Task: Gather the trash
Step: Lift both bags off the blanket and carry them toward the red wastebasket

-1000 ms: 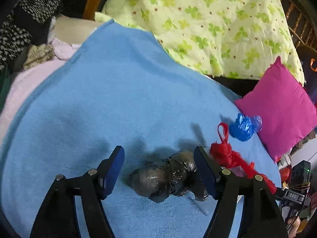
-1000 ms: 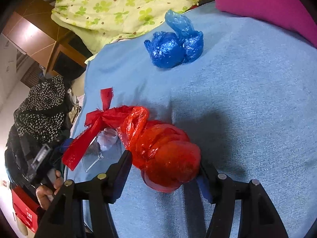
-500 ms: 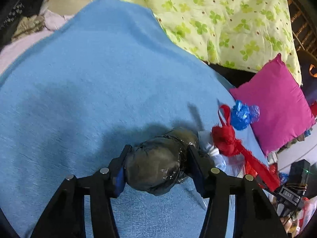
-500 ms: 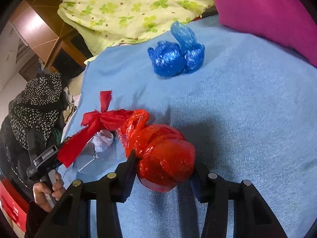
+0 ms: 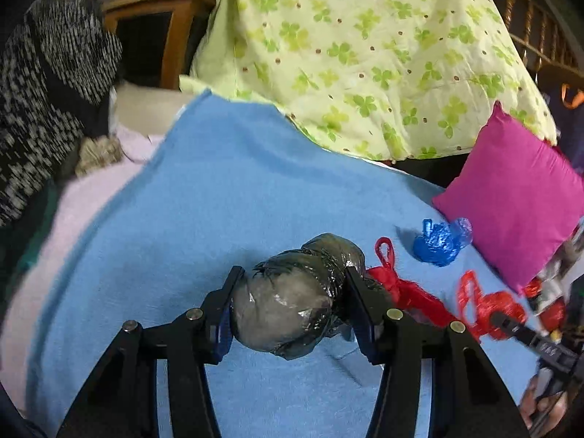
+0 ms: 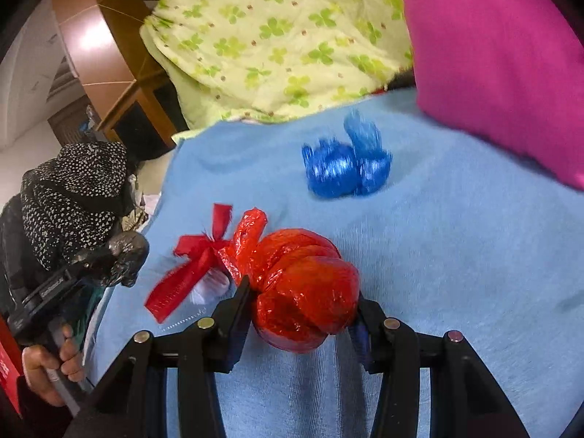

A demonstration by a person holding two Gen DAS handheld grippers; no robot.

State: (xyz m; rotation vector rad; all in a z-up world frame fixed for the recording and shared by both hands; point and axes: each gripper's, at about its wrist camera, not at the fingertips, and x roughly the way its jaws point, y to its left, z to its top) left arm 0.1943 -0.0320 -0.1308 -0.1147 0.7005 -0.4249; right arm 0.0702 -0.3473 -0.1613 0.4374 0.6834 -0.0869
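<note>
Now, change: both grippers have just been closing, each with a knotted bag between its jaws, and both are now lifting their loads off the blue blanket (image 5: 226,197).
Left gripper (image 5: 292,306): clenched on the black trash bag (image 5: 292,306); pads are pressing its sides and the bag is bulging out between them, where a second ago it was lying loose between wide jaws.
Right gripper (image 6: 303,314): clenched on the red trash bag (image 6: 306,299); its knotted tail is sticking out far-left, free of the fingers.
Black bag, place: riding in the left jaws near the camera, apparently off the blanket.
Red bag, place: riding in the right jaws, right of the black one.
Remaining: blue trash bag (image 6: 343,171) is lying untouched farther back, just beside the pink pillow (image 6: 492,54); red ribbon (image 6: 189,270) and a small white scrap (image 6: 210,288) are lying on the blanket between the two held bags.
Meaning: two of the bags are looking secured, probably for carrying off; no bin is showing.
Risk: slick plastic may be slipping if the squeeze loosens.
</note>
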